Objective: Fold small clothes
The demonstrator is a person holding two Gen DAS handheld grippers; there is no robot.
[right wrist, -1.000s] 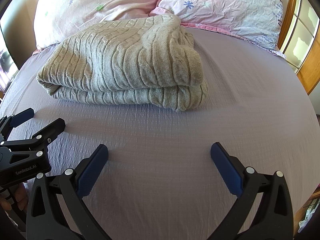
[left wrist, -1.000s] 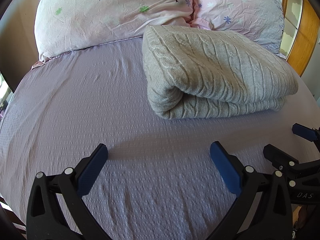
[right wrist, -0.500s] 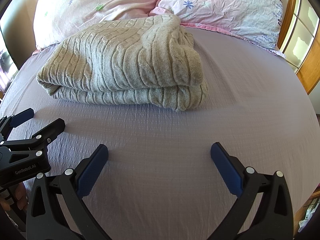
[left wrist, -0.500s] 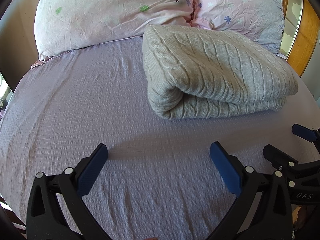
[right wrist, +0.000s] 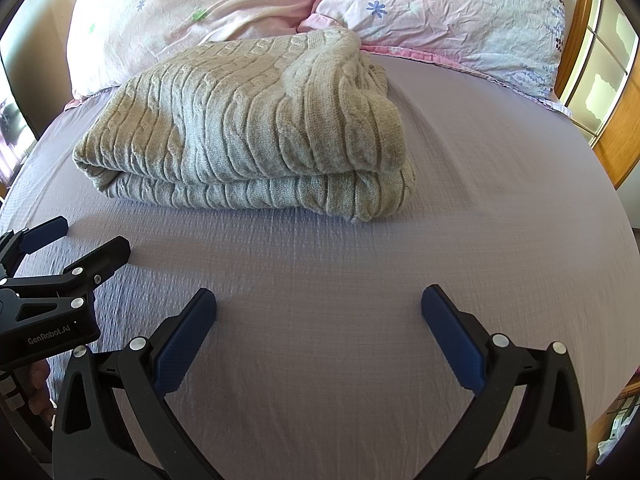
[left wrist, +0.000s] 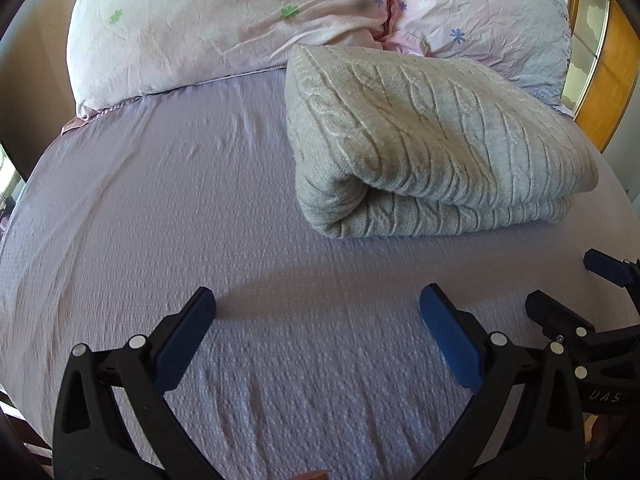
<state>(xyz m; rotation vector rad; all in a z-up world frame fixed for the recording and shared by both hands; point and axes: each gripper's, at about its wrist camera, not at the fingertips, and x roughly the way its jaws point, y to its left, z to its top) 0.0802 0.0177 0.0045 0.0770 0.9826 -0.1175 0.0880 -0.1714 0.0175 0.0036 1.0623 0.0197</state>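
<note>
A grey cable-knit sweater [left wrist: 432,148] lies folded in a thick bundle on the lilac bed sheet [left wrist: 180,208], in front of the pillows. It also shows in the right wrist view [right wrist: 248,136]. My left gripper [left wrist: 316,320] is open and empty, low over the sheet, short of the sweater's left front corner. My right gripper [right wrist: 318,320] is open and empty, short of the sweater's right front corner. Each gripper shows at the edge of the other's view: the right gripper [left wrist: 576,292] and the left gripper [right wrist: 76,240].
Two pink floral pillows [left wrist: 224,24] [right wrist: 440,12] lie at the head of the bed behind the sweater. A wooden frame with glass panes [right wrist: 600,80] stands at the right. The sheet [right wrist: 500,200] stretches bare around the sweater.
</note>
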